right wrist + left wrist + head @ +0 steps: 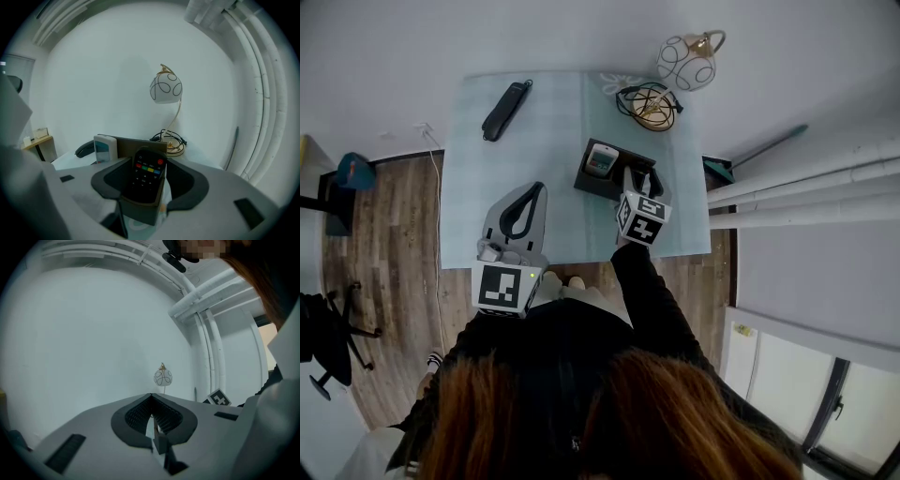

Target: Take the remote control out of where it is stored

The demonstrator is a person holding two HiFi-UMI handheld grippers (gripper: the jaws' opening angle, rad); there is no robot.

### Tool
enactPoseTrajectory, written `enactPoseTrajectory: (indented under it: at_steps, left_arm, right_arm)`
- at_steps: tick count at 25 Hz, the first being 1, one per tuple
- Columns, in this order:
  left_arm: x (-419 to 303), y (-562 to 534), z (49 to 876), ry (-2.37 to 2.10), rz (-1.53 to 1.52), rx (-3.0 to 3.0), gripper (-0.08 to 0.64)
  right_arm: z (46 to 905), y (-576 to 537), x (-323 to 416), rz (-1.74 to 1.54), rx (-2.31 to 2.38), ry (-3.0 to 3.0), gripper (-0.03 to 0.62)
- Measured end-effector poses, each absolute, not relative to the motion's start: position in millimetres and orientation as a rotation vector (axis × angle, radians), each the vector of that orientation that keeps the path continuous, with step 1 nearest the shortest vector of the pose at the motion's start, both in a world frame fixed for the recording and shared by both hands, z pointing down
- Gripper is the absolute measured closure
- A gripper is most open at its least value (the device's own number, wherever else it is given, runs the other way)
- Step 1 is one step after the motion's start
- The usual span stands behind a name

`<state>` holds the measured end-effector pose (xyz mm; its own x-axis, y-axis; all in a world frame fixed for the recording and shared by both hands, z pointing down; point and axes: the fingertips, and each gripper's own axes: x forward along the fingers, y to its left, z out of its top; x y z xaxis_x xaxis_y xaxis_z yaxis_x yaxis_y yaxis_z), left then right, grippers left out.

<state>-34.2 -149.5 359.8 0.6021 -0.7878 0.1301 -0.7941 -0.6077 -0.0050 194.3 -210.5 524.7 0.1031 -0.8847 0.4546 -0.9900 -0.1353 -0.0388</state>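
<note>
A black remote control (146, 180) with coloured buttons stands upright in a dark holder (140, 211) on the pale blue table (487, 206). A white remote (602, 159) stands in the same holder (592, 185), farther back. My right gripper (150, 168) is open, one jaw on each side of the black remote, with a gap on both sides. In the head view the right gripper (639, 178) sits at the holder's near right corner. My left gripper (534, 190) hovers over the table's front left, its tips together and nothing between them; the left gripper (151, 397) faces the wall.
A long black handset-like object (505, 111) lies at the table's back left. A round white lamp (685, 62) and a coil of cable on its base (650, 105) stand at the back right. White pipes (806, 187) run along the right.
</note>
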Motion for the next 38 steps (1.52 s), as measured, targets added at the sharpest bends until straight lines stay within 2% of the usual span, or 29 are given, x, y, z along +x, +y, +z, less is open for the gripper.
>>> enactPoseTrajectory:
  at_steps: [12, 29, 38]
  left_arm:
    - [-33.3, -150.8, 361.0, -1.358, 0.179, 2.766, 0.555]
    - [-27.5, -147.5, 360.9, -1.355, 0.178, 2.77, 0.555]
    - [-27.4, -144.5, 359.1, -1.354, 0.143, 2.751, 0.555]
  right_arm:
    - [516.2, -206.9, 193.7, 0.484, 2.096, -1.895, 0.376]
    - [424.1, -206.2, 177.5, 0.16, 2.089, -2.079, 0.38]
    - [391.1, -191.2, 172.4, 0.128, 2.118, -2.155, 0.38]
